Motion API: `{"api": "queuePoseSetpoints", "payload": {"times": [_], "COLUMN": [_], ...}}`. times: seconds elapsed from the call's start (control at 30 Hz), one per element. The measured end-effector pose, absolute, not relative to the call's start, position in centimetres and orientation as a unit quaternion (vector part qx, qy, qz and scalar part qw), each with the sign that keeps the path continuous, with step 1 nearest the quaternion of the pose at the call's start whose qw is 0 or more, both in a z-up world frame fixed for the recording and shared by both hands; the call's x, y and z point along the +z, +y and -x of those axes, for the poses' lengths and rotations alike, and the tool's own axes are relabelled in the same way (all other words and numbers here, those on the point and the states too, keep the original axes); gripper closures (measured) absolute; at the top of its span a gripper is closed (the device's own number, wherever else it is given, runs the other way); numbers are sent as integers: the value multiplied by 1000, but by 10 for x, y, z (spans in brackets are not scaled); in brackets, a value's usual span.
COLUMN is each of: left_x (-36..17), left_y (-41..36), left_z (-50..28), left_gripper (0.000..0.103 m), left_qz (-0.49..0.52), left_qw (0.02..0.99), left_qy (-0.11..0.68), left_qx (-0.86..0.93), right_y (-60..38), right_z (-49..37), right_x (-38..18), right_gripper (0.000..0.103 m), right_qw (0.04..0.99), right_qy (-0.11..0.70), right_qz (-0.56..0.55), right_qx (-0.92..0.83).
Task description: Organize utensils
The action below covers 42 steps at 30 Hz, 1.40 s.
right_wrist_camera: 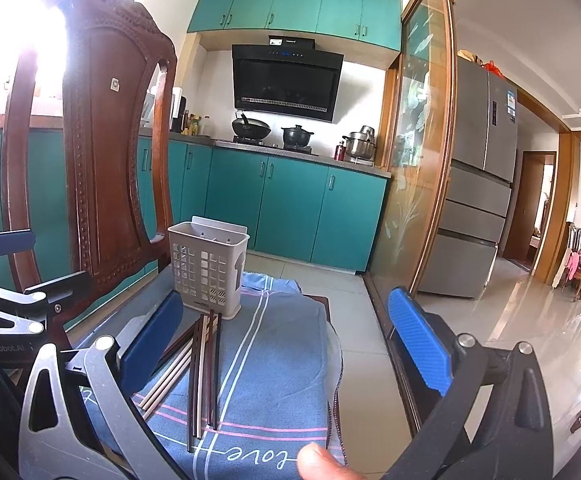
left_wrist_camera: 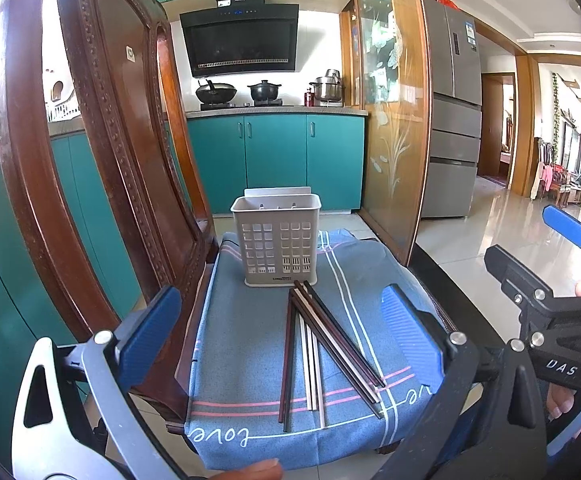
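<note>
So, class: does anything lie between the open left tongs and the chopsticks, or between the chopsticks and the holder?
Nothing visible does. The left tongs hang open over the loose dark and pale chopsticks on the blue cloth, and the empty grey perforated plastic holder stands just beyond their tips.

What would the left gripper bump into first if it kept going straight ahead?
Probably the chopsticks lying on the blue cloth, with the utensil basket just behind them. Depth is hard to judge.

A home kitchen: teal cabinets [left_wrist_camera: 274, 156], black range hood [left_wrist_camera: 239, 40], pots [left_wrist_camera: 264, 91] on the stove, steel fridge [left_wrist_camera: 452, 112].
</note>
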<state>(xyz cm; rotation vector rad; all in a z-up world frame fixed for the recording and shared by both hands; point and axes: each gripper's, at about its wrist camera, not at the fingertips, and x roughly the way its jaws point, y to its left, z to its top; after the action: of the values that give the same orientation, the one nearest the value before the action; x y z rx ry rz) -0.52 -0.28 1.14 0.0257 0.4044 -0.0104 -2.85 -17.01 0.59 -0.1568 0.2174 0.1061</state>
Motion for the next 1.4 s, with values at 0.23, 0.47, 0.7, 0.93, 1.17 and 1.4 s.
{"api": "queuePoseSetpoints", "payload": {"times": [0.23, 0.47, 0.7, 0.93, 1.17, 1.4], "left_x": [11, 11, 11, 11, 11, 10], "left_y": [-2, -2, -4, -4, -6, -7], "left_z": [6, 6, 8, 8, 9, 9], "left_gripper": [3, 3, 3, 3, 3, 3], "left_qz": [-14, -17, -20, -20, -22, -22], "left_qw": [980, 980, 980, 980, 980, 980], "left_qy": [199, 197, 196, 196, 197, 198], "left_qx": [-5, -3, -4, -4, -4, -4], "right_y": [-173, -173, -174, -174, -175, -176], "right_z": [32, 33, 33, 33, 34, 34], "right_x": [7, 7, 7, 7, 7, 6], "right_gripper": [2, 2, 2, 2, 2, 2], "right_qw": [990, 990, 990, 990, 991, 990], "right_qy": [105, 104, 103, 103, 103, 105], "right_qz": [76, 76, 76, 76, 75, 75], "right_qx": [52, 52, 52, 51, 51, 51]}}
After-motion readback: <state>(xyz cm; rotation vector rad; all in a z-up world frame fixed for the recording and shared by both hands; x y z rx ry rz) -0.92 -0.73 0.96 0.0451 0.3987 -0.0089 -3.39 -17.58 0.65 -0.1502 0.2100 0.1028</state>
